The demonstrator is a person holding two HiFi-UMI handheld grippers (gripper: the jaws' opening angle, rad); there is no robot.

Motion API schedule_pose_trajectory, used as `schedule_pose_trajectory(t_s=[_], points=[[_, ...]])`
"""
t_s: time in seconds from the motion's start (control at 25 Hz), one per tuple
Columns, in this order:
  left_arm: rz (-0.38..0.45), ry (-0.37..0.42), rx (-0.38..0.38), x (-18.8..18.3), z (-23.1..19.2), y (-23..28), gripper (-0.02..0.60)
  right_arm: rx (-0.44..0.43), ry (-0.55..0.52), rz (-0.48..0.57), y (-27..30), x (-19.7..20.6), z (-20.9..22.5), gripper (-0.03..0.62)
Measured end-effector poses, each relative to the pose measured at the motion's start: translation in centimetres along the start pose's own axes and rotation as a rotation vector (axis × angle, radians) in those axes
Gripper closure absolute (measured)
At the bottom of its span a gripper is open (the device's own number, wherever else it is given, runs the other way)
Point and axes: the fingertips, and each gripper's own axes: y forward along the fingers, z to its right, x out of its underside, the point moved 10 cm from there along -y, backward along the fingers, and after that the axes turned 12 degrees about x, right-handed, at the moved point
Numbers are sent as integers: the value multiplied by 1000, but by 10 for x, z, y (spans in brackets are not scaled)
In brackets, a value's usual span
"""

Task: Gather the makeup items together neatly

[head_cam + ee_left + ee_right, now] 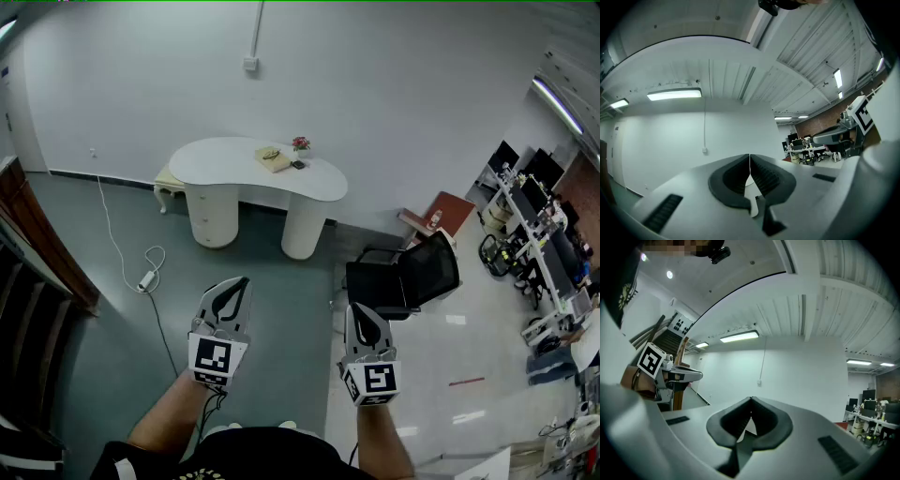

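left claw (pixel 239 286), right claw (pixel 361 317) clenched empty; small makeup items (pixel 277 157) atop white table (pixel 211 167).

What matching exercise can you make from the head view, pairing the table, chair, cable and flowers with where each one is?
Things:
1. white table
2. black chair
3. white cable
4. red flowers

Places:
A. on the tabletop
B. lying on the grey floor, left of the table
C. by the far wall
D. on the floor, front right of the table

Pairs: 1-C, 2-D, 3-B, 4-A
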Motion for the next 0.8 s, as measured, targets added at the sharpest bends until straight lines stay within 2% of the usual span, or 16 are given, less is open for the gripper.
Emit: schedule_pose_trajectory(t_s=[0.2, 0.68, 0.8], points=[[-5, 40, 28, 4, 28, 22, 558, -4, -4, -13, 5, 18, 34, 566], [-39, 33, -59, 0, 50, 73, 558, -114, 39, 28, 37, 33, 92, 564], [-48, 29, -64, 1, 59, 80, 558, -119, 59, 24, 41, 40, 101, 563]])
